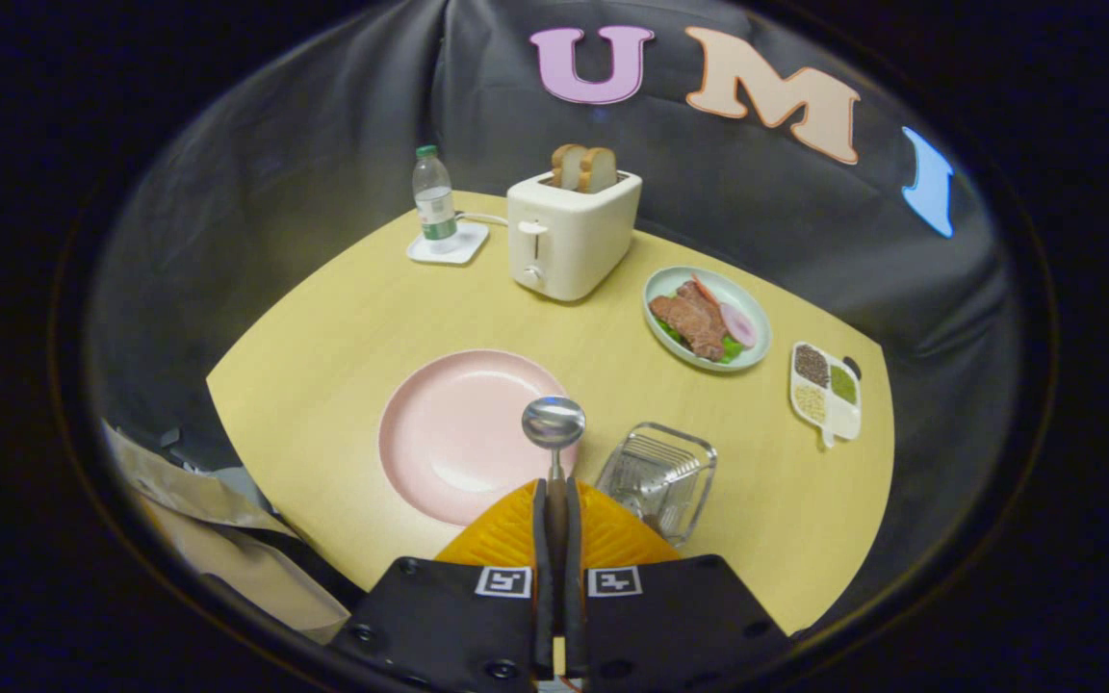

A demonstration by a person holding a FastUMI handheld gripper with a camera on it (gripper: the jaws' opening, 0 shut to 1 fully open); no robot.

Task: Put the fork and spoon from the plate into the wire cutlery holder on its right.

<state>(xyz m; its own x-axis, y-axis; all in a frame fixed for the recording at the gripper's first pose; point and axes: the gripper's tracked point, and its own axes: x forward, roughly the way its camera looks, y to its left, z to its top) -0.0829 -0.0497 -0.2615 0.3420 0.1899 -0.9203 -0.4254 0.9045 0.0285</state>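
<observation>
Spoon (554, 423) of shiny metal was seen clamped by its handle between the nearly closed fingers of the gripper (554, 500), raised over the near right rim of the round pink plate (463, 433), just left of the clear wire cutlery holder (660, 476). Its long axis was judged to run straight ahead along the fingers, bowl pointing away from them. Plate was seen bare, and something metal, possibly the fork, could be made out in the holder but not told for sure, so the task was judged past halfway, the spoon's drop-in being left.
</observation>
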